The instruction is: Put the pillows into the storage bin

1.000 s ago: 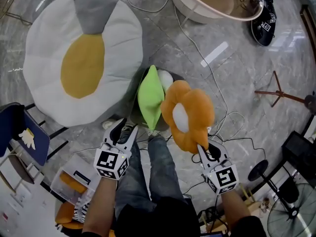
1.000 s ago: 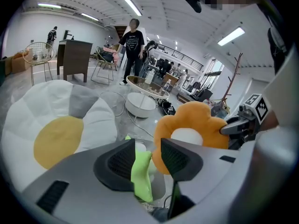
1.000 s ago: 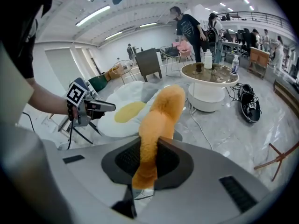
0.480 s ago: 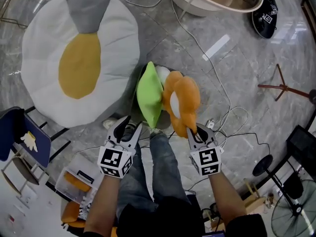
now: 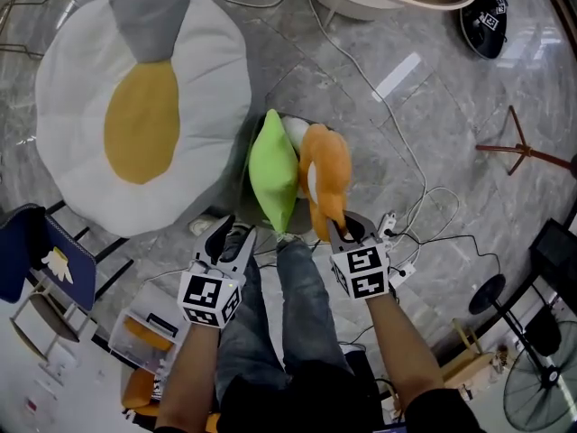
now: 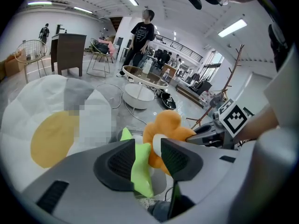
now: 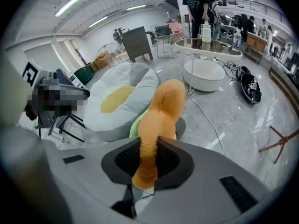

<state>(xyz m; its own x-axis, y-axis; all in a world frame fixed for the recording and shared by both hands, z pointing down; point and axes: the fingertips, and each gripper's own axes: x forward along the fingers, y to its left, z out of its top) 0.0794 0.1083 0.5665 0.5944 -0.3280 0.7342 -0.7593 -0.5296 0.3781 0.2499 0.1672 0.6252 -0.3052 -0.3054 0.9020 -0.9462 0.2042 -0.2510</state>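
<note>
Pillows over a grey marble floor [image 5: 433, 124]
Right gripper [image 5: 338, 230] is clamping the orange pillow [image 5: 325, 170]; left gripper [image 5: 230, 234] is hanging open beside the green pillow [image 5: 273, 165].

The left forearm [image 5: 192, 370] and the right forearm [image 5: 403, 354] are stretched forward and downward, side by side. The left grey two-jaw gripper [image 5: 227, 234] is held tilted down, its square-marker cube [image 5: 209, 298] turned upward and its dark ribbed jaws set apart. The right grey two-jaw gripper [image 5: 343, 233] is pointed more steeply down, with its jaws closed on a lobe of the orange plush flower-shaped pillow [image 5: 325, 174], which is pinched between the pads.
</note>
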